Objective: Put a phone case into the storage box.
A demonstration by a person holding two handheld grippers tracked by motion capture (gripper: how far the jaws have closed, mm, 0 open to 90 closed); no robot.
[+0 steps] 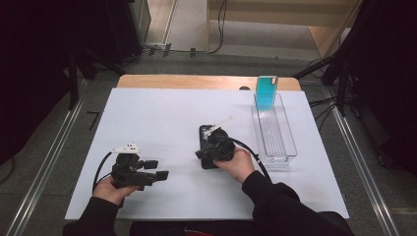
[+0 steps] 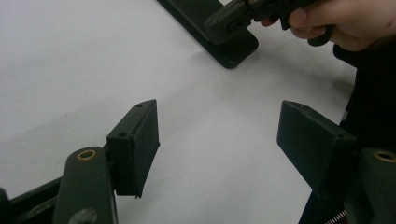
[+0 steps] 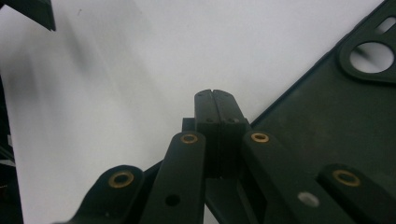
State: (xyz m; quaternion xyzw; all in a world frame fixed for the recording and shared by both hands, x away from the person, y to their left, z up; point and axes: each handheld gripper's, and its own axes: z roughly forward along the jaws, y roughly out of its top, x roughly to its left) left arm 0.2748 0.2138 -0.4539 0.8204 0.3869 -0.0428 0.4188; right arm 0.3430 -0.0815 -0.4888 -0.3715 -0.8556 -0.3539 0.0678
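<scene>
- Left gripper (image 1: 156, 169): held low over the white table (image 1: 147, 118) near its front left; jaws stand apart with nothing between them, bare table beneath.
- Black phone case (image 1: 206, 133): lies flat on the table near the middle, camera cut-out at its far end.
- Right gripper (image 1: 205, 154): at the case's near left edge; jaws pressed together, pad against pad, nothing held; tips over the table just beside the case's edge.
- Clear tray (image 1: 290, 142): long, on the table's right side, well apart from the case.
- Teal phone case (image 1: 266, 93): stands upright at the tray's far end.
</scene>
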